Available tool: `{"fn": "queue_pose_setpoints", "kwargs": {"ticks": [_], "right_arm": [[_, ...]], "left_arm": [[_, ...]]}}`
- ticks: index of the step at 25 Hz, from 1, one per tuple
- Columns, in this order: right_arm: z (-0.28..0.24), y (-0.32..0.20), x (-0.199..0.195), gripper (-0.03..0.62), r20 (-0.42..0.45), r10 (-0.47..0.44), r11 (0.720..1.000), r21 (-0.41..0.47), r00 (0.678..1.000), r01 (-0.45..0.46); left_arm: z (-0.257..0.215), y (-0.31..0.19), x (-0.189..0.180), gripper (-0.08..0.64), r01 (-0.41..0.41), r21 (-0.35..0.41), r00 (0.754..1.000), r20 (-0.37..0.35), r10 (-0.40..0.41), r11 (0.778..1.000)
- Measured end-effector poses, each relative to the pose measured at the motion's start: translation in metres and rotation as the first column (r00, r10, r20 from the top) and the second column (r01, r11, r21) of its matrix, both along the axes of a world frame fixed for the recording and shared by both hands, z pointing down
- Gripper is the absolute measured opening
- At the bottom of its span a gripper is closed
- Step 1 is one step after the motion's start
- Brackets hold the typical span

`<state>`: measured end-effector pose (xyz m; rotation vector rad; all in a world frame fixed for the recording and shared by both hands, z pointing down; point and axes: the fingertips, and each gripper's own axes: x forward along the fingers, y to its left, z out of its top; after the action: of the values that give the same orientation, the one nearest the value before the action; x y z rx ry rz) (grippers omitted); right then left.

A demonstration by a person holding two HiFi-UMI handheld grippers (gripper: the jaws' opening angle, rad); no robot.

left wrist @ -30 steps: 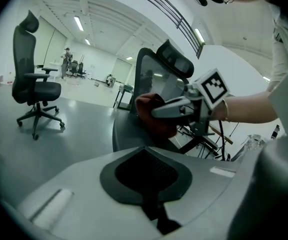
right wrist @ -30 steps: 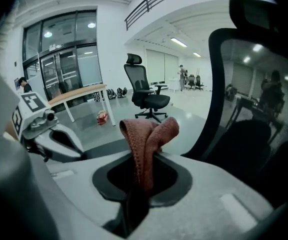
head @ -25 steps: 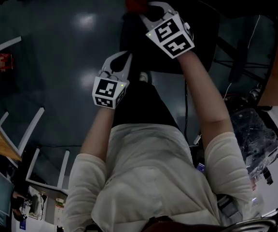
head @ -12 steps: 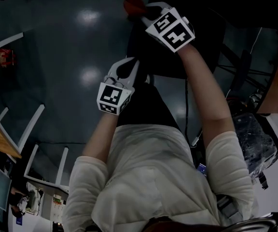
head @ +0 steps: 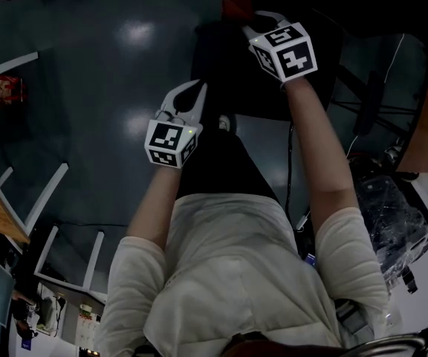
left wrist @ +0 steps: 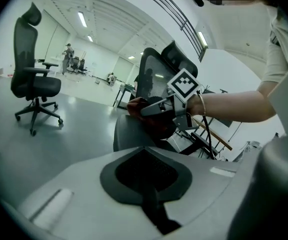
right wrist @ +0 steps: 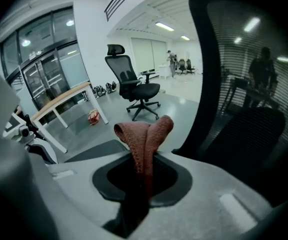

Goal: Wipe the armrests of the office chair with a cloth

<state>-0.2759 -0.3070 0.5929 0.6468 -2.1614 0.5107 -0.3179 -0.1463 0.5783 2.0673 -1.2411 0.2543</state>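
**A:** Whereabouts of the rust-red nubbly cloth (right wrist: 145, 134)?

**B:** Pinched in the right tool (head: 257, 19), jaws closed tight on it, folded end poking up free. Just beside the black mesh-backed office chair (right wrist: 244, 109), touching nothing visible.

**A:** And the left tool (head: 186, 99)?

**B:** Jaws together, nothing between. Held lower, apart from the chair, above the glossy grey floor (head: 110, 88).

**A:** Step in hand?

**B:** Likely the approach: cloth gripped and up by the backrest, wiping apparently not yet begun.

**A:** Next move?

**B:** Probably lowering the cloth flat onto an armrest, then rubbing along its length. No armrest clearly made out here, so locating one first.
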Motion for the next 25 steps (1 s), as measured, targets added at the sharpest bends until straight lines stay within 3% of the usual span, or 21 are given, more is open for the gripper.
{"fn": "queue_pose_setpoints", "kwargs": {"ticks": [5, 9, 14, 16, 19, 25], "right_arm": [[-0.039, 0.021, 0.003, 0.044, 0.096, 0.152, 0.979, 0.122, 0.984, -0.163], [-0.074, 0.046, -0.036, 0.044, 0.168, 0.212, 0.946, 0.212, 0.963, -0.245], [-0.087, 0.067, -0.103, 0.044, 0.241, 0.313, 0.911, 0.196, 0.919, -0.362], [-0.077, 0.065, -0.122, 0.044, 0.243, 0.396, 0.883, 0.166, 0.886, -0.440], [-0.052, 0.057, -0.137, 0.044, 0.230, 0.573, 0.789, 0.108, 0.787, -0.605], [0.003, 0.049, -0.134, 0.044, 0.187, 0.829, 0.534, 0.016, 0.527, -0.845]], "left_arm": [[-0.032, 0.012, -0.019, 0.017, 0.103, 0.080, 0.994, 0.014, -0.104, 0.992], [-0.054, 0.018, -0.057, 0.017, 0.134, 0.132, 0.990, 0.035, -0.140, 0.982], [-0.059, -0.003, -0.117, 0.017, 0.122, 0.135, 0.991, 0.029, -0.127, 0.983], [-0.058, -0.014, -0.136, 0.017, 0.089, 0.131, 0.996, 0.012, -0.091, 0.987], [-0.053, -0.025, -0.161, 0.017, 0.001, 0.118, 1.000, 0.000, -0.001, 0.993], [-0.032, -0.032, -0.199, 0.017, -0.104, 0.102, 0.993, -0.044, 0.109, 0.989]]}}
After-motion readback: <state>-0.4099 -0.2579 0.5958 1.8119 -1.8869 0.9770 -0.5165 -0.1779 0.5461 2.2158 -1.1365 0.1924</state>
